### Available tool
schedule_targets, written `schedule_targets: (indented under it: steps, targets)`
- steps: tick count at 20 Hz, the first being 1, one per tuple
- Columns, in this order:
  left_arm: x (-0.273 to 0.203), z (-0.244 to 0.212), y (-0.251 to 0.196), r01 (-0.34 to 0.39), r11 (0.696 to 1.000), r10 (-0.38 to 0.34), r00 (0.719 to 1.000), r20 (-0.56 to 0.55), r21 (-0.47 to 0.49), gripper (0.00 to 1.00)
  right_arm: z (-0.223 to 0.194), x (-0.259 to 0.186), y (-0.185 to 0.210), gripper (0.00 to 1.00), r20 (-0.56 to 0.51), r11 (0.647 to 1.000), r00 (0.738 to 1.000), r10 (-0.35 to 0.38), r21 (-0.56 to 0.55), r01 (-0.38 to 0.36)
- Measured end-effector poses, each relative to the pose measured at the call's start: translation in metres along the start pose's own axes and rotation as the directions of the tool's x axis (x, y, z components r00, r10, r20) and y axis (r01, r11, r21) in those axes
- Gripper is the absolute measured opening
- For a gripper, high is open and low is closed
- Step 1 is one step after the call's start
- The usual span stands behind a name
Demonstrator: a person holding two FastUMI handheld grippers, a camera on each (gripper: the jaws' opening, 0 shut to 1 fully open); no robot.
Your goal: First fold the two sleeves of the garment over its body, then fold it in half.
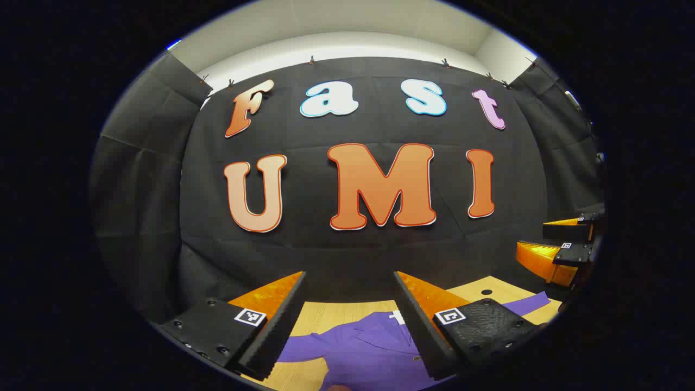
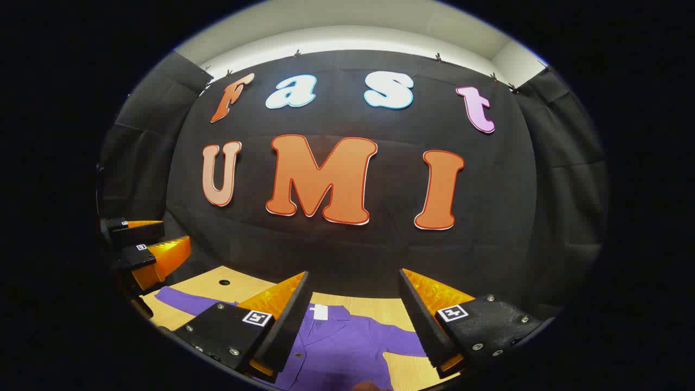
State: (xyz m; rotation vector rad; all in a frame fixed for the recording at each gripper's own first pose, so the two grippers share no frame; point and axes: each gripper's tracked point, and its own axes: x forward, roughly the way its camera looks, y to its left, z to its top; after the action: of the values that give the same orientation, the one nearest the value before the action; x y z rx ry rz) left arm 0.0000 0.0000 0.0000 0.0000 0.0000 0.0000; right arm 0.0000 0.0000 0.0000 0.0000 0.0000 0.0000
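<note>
A purple collared garment (image 1: pixel 362 350) lies flat on the wooden table (image 1: pixel 326 312), collar toward the back wall, a white tag at its neck. One sleeve (image 1: pixel 531 303) stretches out to the right in the left gripper view. My left gripper (image 1: pixel 350 293) hovers open above the collar area, holding nothing. In the right gripper view the same garment (image 2: pixel 342 347) lies below my open right gripper (image 2: pixel 355 293), its far sleeve (image 2: pixel 190 301) reaching left. The right gripper (image 1: pixel 564 247) also appears at the right edge of the left gripper view, and the left gripper (image 2: pixel 144 247) at the left edge of the right gripper view.
The black cloth wall (image 1: pixel 353 255) rises just behind the table's far edge. A small round hole (image 2: pixel 224 282) sits in the tabletop near the far sleeve. Bare wood (image 2: pixel 404 366) shows beside the garment.
</note>
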Motion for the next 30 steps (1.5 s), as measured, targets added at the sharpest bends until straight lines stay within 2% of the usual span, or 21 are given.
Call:
schedule_targets:
  steps: [1, 9, 14, 20, 21, 23, 25, 26, 27, 30]
  targets:
    - [0.001, -0.001, -0.001, 0.004, 1.0, -0.004, 1.0, -0.004, -0.003, 0.97, 0.0, 0.0, 0.001, 0.95, -0.002, 1.0, 1.0, 0.006, -0.001, -0.006]
    - [0.0, -0.003, 0.002, 0.015, 1.0, -0.015, 1.0, -0.009, 0.007, 0.97, 0.006, -0.001, 0.005, 0.95, 0.021, 1.0, 0.999, 0.026, -0.006, -0.025]
    - [0.002, -0.006, 0.014, 0.02, 1.0, -0.019, 1.0, -0.012, 0.004, 0.97, 0.005, 0.004, 0.018, 0.95, 0.016, 1.0, 1.0, 0.012, -0.008, -0.012]
    - [0.014, -0.003, 0.029, 0.047, 0.999, -0.047, 0.999, 0.009, 0.017, 0.97, 0.008, 0.006, 0.018, 0.95, 0.018, 0.999, 0.999, -0.052, -0.009, 0.052]
    - [0.016, -0.002, 0.031, 0.056, 0.998, -0.057, 0.998, 0.012, 0.015, 1.0, 0.009, 0.006, 0.018, 0.94, 0.015, 0.998, 0.998, -0.062, -0.004, 0.062]
    - [0.023, -0.004, 0.036, 0.078, 0.997, -0.078, 0.997, 0.012, 0.014, 0.97, 0.006, 0.009, 0.017, 0.95, 0.004, 0.995, 0.995, -0.096, -0.001, 0.096]
    - [0.027, -0.002, 0.04, 0.099, 0.995, -0.099, 0.995, 0.023, 0.017, 0.97, 0.004, 0.009, 0.013, 0.95, -0.005, 0.991, 0.991, -0.136, -0.01, 0.136]
    - [0.033, -0.001, 0.044, 0.109, 0.994, -0.11, 0.994, 0.029, 0.016, 1.0, 0.003, 0.01, 0.014, 0.95, -0.008, 0.988, 0.988, -0.155, -0.014, 0.155]
    - [0.037, 0.0, 0.048, 0.119, 0.993, -0.12, 0.992, 0.032, 0.012, 0.97, 0.002, 0.011, 0.014, 0.95, -0.01, 0.984, 0.984, -0.175, -0.019, 0.175]
    - [0.05, -0.003, 0.053, 0.168, 0.986, -0.167, 0.985, 0.03, -0.01, 0.97, 0.004, 0.012, 0.016, 0.95, -0.007, 0.973, 0.974, -0.228, -0.033, 0.228]
